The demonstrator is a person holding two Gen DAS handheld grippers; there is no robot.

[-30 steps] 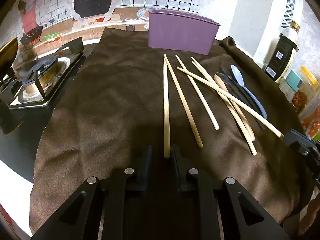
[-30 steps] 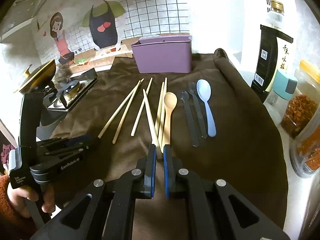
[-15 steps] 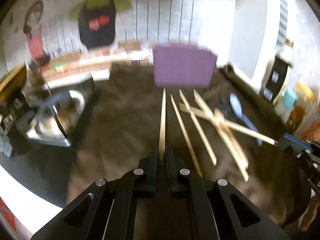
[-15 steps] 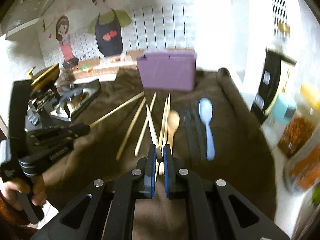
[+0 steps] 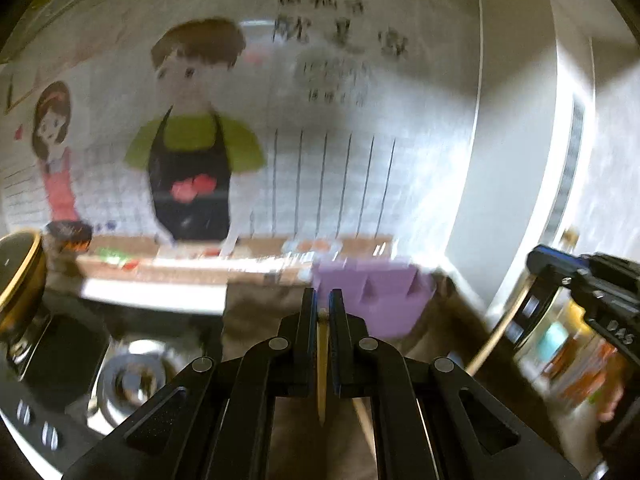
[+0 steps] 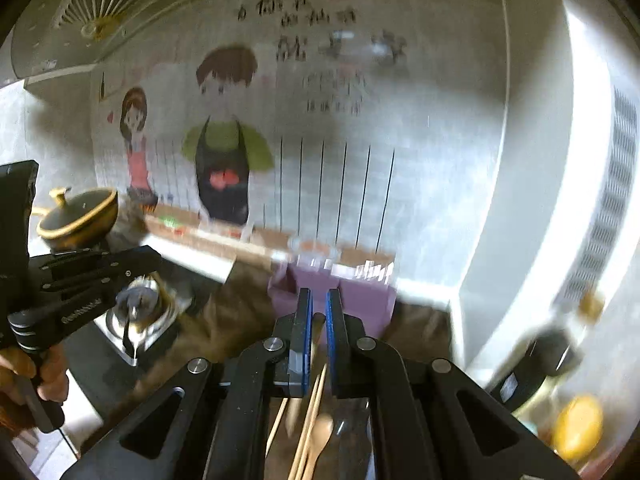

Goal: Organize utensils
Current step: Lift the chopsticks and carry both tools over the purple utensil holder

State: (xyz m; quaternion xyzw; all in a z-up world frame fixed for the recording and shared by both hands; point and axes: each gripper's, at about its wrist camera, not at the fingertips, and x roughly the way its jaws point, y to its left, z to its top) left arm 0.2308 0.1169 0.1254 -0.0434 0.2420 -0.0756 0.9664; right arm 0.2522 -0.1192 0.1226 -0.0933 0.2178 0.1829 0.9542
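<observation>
My left gripper (image 5: 322,304) is shut on a wooden chopstick (image 5: 321,372) that hangs point down between the fingers, raised above the brown cloth. My right gripper (image 6: 318,304) is shut on another wooden chopstick (image 6: 318,330), also lifted; its shaft shows in the left wrist view (image 5: 496,332). The purple utensil holder (image 5: 376,300) stands ahead at the back of the cloth and also shows in the right wrist view (image 6: 360,292). Below the right gripper lie more chopsticks (image 6: 308,432) and a wooden spoon (image 6: 322,436). Both views are blurred.
A gas stove (image 6: 140,320) and a dark pot with a gold rim (image 6: 80,220) stand at the left. Bottles and jars (image 5: 576,344) stand at the right by the wall. A cartoon poster covers the back wall.
Both grippers have risen and tilted up from the cloth, each lifting a chopstick. The left jaws closed on theirs. The view now shows the wall more than the cloth.
</observation>
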